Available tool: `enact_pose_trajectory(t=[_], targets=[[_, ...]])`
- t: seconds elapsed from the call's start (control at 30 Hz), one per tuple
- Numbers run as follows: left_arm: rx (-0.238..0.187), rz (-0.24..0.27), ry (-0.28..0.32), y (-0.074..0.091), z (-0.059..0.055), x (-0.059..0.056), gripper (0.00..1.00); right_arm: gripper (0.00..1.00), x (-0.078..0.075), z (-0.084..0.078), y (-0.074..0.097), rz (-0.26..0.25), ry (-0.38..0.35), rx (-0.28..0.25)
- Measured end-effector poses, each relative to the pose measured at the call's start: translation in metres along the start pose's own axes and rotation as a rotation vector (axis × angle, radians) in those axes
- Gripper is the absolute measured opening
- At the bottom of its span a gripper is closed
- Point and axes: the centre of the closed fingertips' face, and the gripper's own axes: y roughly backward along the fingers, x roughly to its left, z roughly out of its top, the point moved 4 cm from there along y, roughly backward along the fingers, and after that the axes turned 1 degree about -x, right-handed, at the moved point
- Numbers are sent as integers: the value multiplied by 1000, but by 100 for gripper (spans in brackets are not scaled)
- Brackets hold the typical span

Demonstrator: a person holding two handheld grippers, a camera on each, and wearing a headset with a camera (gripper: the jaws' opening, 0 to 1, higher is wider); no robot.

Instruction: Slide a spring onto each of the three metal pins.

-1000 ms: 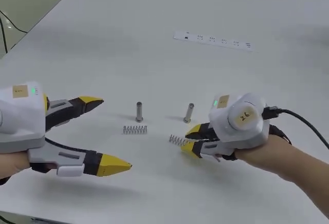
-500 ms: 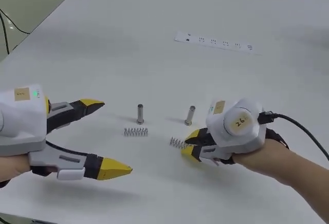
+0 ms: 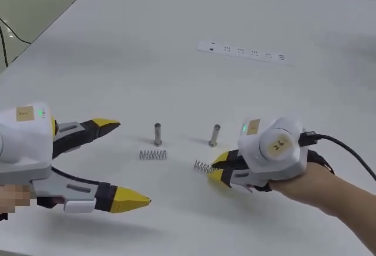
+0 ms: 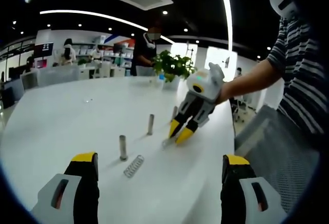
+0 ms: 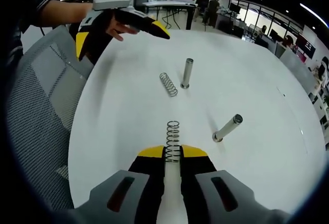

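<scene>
Your right gripper (image 3: 217, 168) is clamped on one end of a thin coiled steel spring (image 5: 172, 131), close to the white table's (image 3: 147, 44) near edge. Your left gripper (image 3: 130, 162) has its jaws wide apart. A second loose spring (image 3: 153, 155) lies just beside the left upright grey metal pin (image 3: 157, 134).

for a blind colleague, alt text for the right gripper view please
The right gripper is shut on the end of a spring on the white table. Beyond stand a near pin, a far pin with a second spring beside it, and the open left gripper at top left.
</scene>
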Motion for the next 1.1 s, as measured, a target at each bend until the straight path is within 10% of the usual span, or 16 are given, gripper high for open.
enact_pose_trajectory(t=[1.1], targets=[[46, -124, 12, -16, -1, -20, 86, 7, 11, 10, 40, 18, 167, -32]])
